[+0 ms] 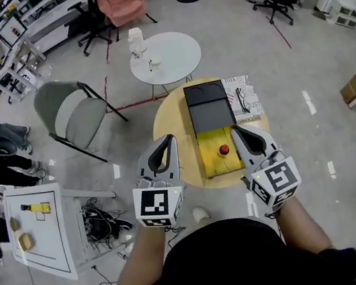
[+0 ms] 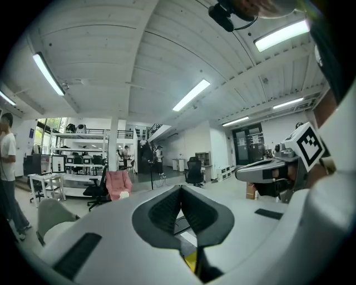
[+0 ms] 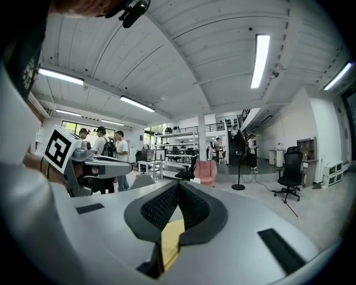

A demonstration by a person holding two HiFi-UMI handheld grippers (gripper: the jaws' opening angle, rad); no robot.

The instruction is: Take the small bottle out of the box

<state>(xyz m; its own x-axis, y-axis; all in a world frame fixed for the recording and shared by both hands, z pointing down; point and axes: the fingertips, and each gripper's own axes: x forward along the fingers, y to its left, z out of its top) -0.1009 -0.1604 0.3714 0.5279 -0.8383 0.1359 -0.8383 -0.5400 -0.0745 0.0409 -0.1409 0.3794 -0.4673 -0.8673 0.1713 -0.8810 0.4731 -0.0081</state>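
The left claw and right claw are hanging clenched and empty either side of the box — the small bottle is sitting inside it. Going in without opening first, I'd say, is risking toppling it.

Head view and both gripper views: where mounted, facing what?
Head view: on the person's head, steeply down at the round table and box; shows forearms, left tool, right tool.
Left gripper view: on left tool, roughly level across the room; own shut jaws show.
Right gripper view: on right tool, likewise level; own shut jaws show.
Shared: both gripper views catch the pink chair.
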